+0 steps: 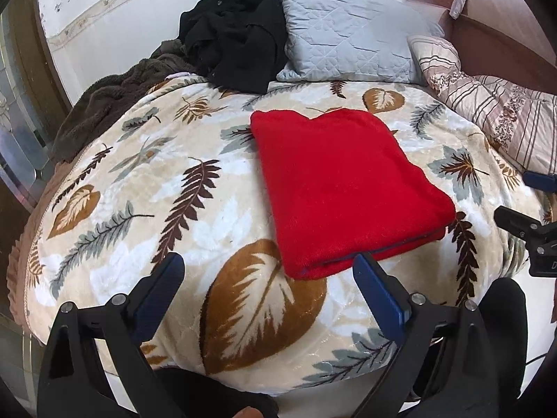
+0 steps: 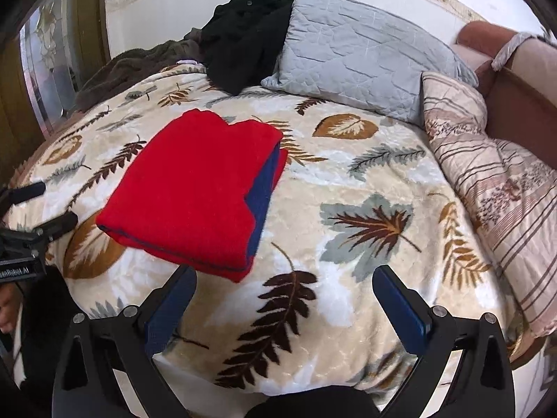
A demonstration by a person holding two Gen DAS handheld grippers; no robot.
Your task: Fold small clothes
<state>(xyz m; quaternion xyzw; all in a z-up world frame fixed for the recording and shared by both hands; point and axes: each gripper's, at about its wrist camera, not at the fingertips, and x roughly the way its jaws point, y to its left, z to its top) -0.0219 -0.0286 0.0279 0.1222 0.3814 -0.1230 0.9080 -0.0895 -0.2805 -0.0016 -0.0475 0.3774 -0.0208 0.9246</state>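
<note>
Bare blanket (image 2: 348, 188) rings the red garment (image 2: 188, 188); pillows (image 2: 355, 55) seemingly crowd the far edge.

Bright even daylight, sharp, fisheye-bent edges

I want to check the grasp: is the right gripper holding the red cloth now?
No, the right gripper is open and empty above the blanket, with the folded red cloth lying apart.

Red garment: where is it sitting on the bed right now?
The folded red garment lies flat on the leaf-print blanket, mid-bed, short of the grey pillow and black clothes pile. It lies ahead of both open grippers, touching neither.
</note>
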